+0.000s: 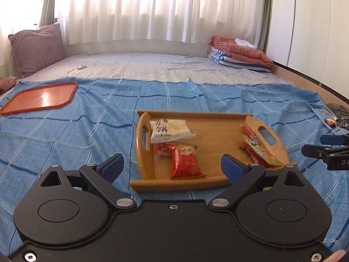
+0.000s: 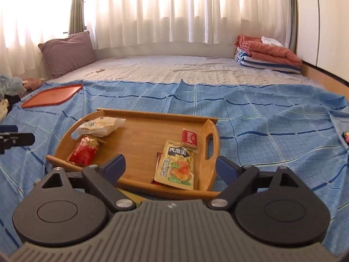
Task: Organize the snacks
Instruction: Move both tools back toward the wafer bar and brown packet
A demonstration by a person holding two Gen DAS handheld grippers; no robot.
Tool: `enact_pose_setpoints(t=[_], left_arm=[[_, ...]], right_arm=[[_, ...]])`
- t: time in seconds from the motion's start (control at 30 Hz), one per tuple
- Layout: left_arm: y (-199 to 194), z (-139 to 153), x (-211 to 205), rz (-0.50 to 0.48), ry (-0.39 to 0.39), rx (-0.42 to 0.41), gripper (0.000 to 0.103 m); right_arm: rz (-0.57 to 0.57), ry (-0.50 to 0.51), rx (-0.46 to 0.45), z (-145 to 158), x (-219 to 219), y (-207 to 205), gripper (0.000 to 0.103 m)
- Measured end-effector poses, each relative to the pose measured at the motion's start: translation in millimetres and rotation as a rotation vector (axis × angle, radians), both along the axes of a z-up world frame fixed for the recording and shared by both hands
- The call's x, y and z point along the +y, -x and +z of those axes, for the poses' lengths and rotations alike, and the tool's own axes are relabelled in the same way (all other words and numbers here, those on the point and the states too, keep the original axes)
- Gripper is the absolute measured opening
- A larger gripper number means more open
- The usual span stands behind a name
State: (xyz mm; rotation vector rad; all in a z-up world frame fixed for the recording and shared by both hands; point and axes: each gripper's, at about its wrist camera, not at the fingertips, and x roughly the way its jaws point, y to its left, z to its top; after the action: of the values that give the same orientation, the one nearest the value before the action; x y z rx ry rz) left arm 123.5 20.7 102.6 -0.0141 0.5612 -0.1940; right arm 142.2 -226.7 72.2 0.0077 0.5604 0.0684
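A wooden tray [image 1: 218, 133] [image 2: 144, 135] sits on the blue checked cloth and holds several snack packets. A white packet [image 1: 169, 131] [image 2: 100, 125] lies at its far left, a red packet [image 1: 185, 163] [image 2: 84, 150] below it. A yellow-green pouch [image 1: 261, 150] [image 2: 176, 163] and a red Biscoff packet [image 2: 189, 138] lie at its right. My left gripper [image 1: 172, 166] is open and empty just before the tray's near edge. My right gripper [image 2: 171, 167] is open and empty over the tray's near right corner; it also shows in the left wrist view [image 1: 327, 148].
An orange plastic tray [image 1: 41, 98] [image 2: 52, 96] lies empty at the far left of the cloth. A purple pillow [image 1: 37, 48] leans at the back left. Folded towels [image 1: 240, 54] are stacked at the back right. Dark items [image 1: 338, 113] lie at the right edge.
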Motion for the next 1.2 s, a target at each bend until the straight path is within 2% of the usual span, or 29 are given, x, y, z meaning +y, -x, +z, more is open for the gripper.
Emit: enact_pose_setpoints(t=[0.3,0.5,0.7,0.87,1.03,1.2], left_arm=[[24,-31,2,0.082,-0.026,0.020,0.096],[34,-55,-1,0.130,-0.014,0.001,0.098],[32,-78,-9,0.131,0.000,0.044,0.099],[26,-92,-16,0.138,0.002,0.076,0.099],[17,-100,-17,0.155,0.010,0.096,0.099],[5,-106,-17,0.189,0.010,0.118,0.099]], right_arm=[[-0.027,0.067,0.020,-26,-3,39,0.097],[-0.091,0.032,0.082,-65,-12,54,0.098],[-0.092,0.068,0.119,-99,2,67,0.098],[-0.076,0.087,0.102,-100,12,64,0.100],[-0.073,0.066,0.135,-109,13,50,0.103],[-0.076,0.066,0.098,-113,14,56,0.103]])
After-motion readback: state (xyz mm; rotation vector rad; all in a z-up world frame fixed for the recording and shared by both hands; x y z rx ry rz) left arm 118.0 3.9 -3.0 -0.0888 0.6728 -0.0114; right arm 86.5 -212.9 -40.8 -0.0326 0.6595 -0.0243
